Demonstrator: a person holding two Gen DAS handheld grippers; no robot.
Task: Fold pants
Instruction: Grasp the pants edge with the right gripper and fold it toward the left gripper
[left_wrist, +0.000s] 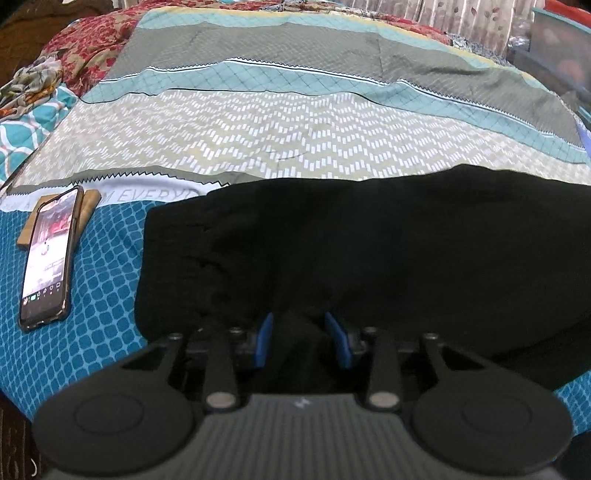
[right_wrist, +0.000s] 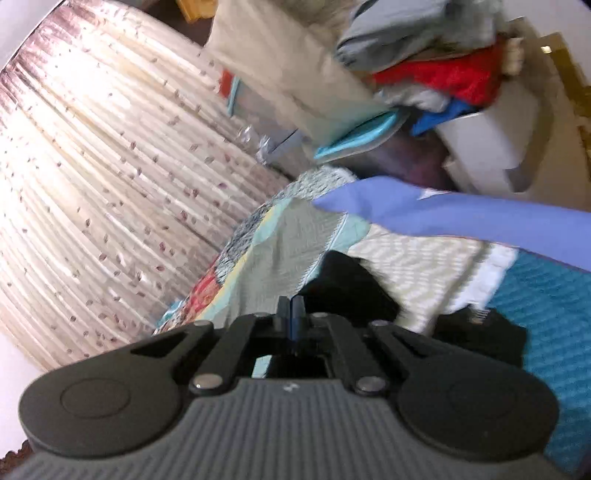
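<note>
The black pants (left_wrist: 369, 251) lie on the bed (left_wrist: 92, 295), near the front edge, on top of a blue cover with a pattern of little rounded squares. They look like a wide, dark heap with soft bumps and wrinkles, not a neat flat stack. So the folding seems to be only partly done, and more folds are likely still to come. How many folds are already made is hard to tell, because the cloth is so dark.

The left hand-held gripper (left_wrist: 301, 341) points down into the pants. Its blue fingers (left_wrist: 264, 339) stand a small way apart with a bunch of black cloth between them, and they seem to pinch that bunch.

The right hand-held gripper (right_wrist: 291, 314) is closed tight, with its two fingers pressed together. Black cloth sits right behind the tips, but the picture is blurry, so it is not clear if a thin bit of the pants is caught in them.

The pants look soft and floppy and a bit thick. Farther back the bed has a cover with zigzag lines and grey and teal stripes. A smooth, shiny phone (left_wrist: 48, 254) lies flat to the left of the pants, well apart from them. A pale pleated curtain (right_wrist: 92, 166) with small leaf marks hangs behind the bed
</note>
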